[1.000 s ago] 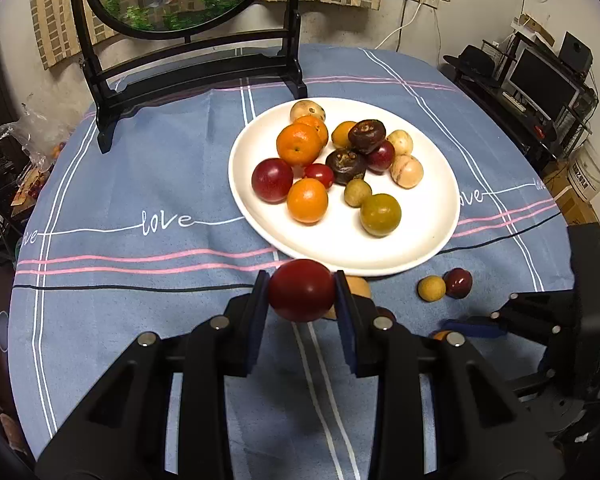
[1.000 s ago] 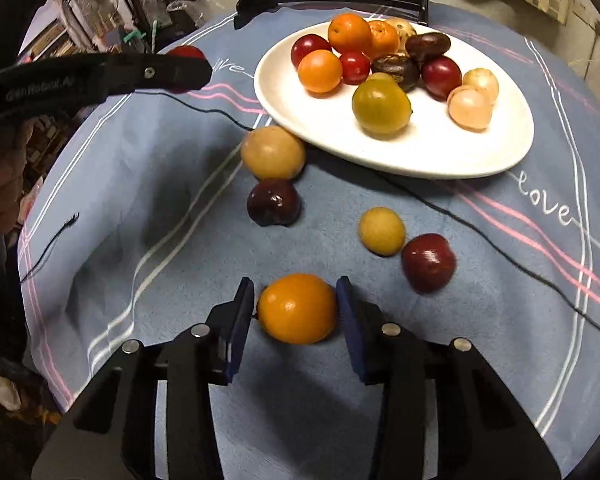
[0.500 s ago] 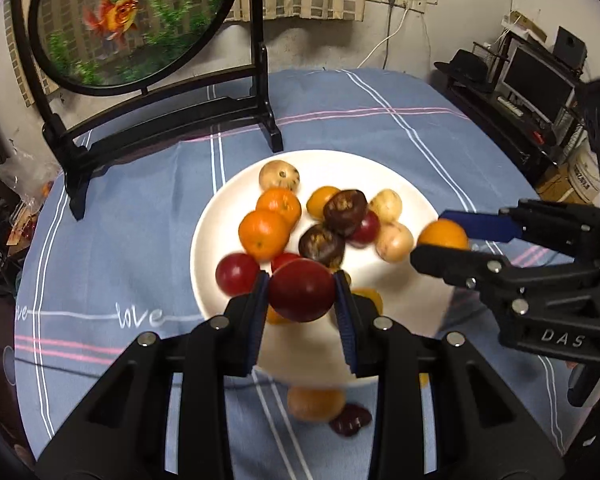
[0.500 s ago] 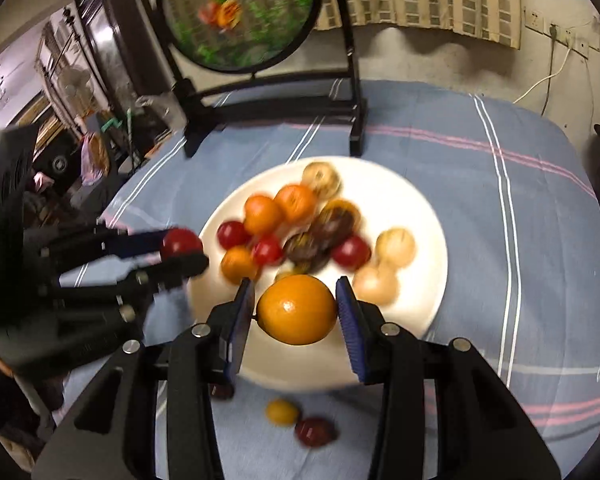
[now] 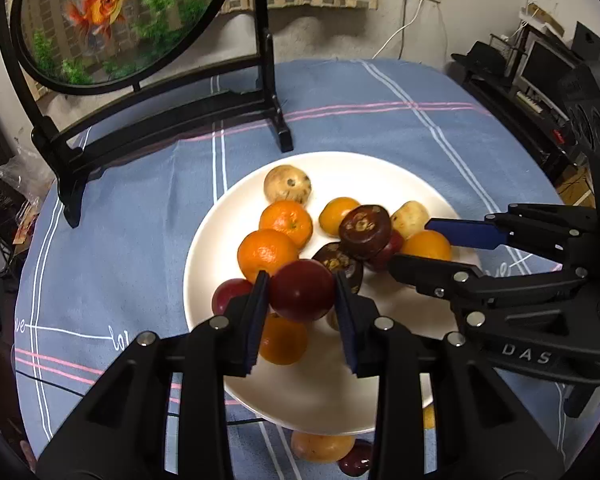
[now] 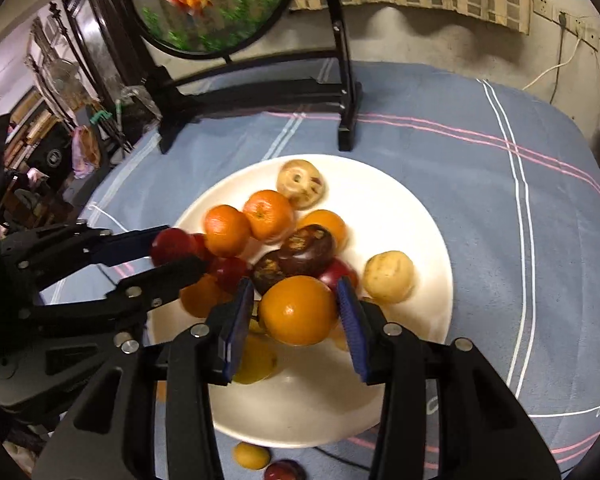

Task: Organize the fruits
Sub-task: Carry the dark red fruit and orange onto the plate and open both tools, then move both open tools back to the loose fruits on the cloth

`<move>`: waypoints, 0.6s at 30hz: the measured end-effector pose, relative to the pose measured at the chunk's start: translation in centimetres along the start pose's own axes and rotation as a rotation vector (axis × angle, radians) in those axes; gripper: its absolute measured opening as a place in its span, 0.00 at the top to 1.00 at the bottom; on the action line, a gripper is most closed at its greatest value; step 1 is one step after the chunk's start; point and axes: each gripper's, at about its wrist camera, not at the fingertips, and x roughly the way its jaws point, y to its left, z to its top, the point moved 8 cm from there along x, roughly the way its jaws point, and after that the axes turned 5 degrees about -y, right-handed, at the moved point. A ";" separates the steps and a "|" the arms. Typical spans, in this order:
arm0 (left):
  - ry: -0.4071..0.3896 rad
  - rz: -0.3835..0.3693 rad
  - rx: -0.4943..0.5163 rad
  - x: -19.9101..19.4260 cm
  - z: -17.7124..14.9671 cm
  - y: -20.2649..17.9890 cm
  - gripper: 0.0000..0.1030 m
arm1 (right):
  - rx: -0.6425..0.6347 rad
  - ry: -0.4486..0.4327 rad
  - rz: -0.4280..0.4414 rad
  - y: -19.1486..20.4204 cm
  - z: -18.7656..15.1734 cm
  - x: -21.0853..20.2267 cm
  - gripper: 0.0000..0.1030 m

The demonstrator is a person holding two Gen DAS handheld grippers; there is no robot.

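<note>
Both tongs hover over the white plate [image 5: 204, 256], the left tongs [image 5: 302, 292] clamped on a red fruit [image 5: 302, 290] and the right tongs [image 6: 296, 308], jaws easing apart, around an orange [image 6: 298, 310], so the step looks like delivery, and next each fruit needs setting on bare plate.

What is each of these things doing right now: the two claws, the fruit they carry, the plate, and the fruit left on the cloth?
Left gripper: shut on the red fruit, above the plate.
Right gripper: jaws opening, orange fruit between them, over the plate.
White plate: flat on the tablecloth, piled with fruit.
Loose fruit: lying on the cloth beside the plate's near rim.
</note>
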 end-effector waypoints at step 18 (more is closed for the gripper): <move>-0.075 0.032 0.012 -3.6 0.4 -0.5 0.39 | 0.233 -0.200 0.098 -2.3 3.1 -8.3 0.34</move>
